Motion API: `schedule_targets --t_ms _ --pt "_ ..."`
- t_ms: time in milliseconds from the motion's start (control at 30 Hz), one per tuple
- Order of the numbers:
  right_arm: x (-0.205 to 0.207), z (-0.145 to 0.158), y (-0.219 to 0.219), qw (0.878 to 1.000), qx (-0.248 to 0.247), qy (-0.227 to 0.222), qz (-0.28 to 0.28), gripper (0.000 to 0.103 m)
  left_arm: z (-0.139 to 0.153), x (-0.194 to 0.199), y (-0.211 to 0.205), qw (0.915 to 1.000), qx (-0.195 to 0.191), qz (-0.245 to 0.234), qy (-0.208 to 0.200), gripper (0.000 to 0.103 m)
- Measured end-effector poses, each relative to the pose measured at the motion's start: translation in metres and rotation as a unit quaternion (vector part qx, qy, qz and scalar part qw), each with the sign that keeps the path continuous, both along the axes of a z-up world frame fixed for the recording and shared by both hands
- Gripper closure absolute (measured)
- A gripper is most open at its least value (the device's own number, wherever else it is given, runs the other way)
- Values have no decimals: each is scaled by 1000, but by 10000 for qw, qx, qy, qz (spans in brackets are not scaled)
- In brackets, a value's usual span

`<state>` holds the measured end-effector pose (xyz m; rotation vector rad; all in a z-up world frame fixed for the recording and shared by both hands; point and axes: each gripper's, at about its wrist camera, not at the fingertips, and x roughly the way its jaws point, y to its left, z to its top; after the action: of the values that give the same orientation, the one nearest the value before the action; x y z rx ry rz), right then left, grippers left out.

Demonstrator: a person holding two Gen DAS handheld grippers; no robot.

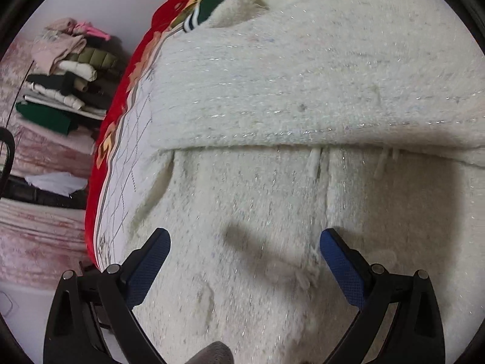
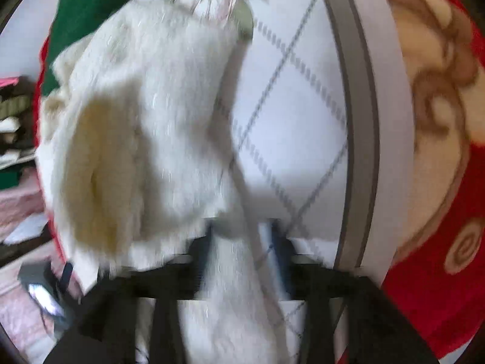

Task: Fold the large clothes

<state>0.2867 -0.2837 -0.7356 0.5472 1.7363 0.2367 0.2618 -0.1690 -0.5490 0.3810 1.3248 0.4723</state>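
The cream sweater [image 1: 303, 91] is glinting with silver threads; the bed [image 2: 288, 127] is showing white, grey-diamond-lined fabric bordered in floral red.

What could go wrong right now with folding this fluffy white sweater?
The right gripper pinches only a narrow strip of the white sweater, so it may slip out mid-lift. The left gripper hangs open above the sweater, leaving that side unheld, so the folded flap could shift or bunch.

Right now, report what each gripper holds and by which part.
Left gripper: open, holding nothing. Right gripper: shut on the white sweater, pinching a narrow bunched strip; which part cannot be told.
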Motion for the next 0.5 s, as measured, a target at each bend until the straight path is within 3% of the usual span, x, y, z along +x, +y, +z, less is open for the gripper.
schedule_targets --t_ms 67,100,133,167,233,367,400,467,500 --pt "-13 -11 2 9997 153 125 106 41 5 -6 2 10000 -15 21 -23 2" --pt "-18 -12 3 9999 -25 20 127 65 10 -12 2 10000 -9 27 -60 2" --pt "-19 -13 5 9996 -206 3 172 79 13 -15 3 10000 3 28 -82 2" --pt "-24 -15 4 9999 -55 93 32 95 17 -20 5 9999 11 35 -107 2" --pt "-32 -16 10 9996 98 233 -134 96 27 -31 9 9998 29 56 -168 2" --pt "-66 -4 39 9991 200 356 75 96 46 -53 19 9998 105 87 -164 2" --pt "-78 1 42 9991 138 370 135 97 51 -60 21 9997 128 85 -164 2" --pt "-91 0 42 9971 -541 303 449 96 58 -73 22 9997 187 26 -137 2" --pt "-96 -8 31 9969 -539 428 370 96 60 -79 21 9997 217 -14 -127 2"
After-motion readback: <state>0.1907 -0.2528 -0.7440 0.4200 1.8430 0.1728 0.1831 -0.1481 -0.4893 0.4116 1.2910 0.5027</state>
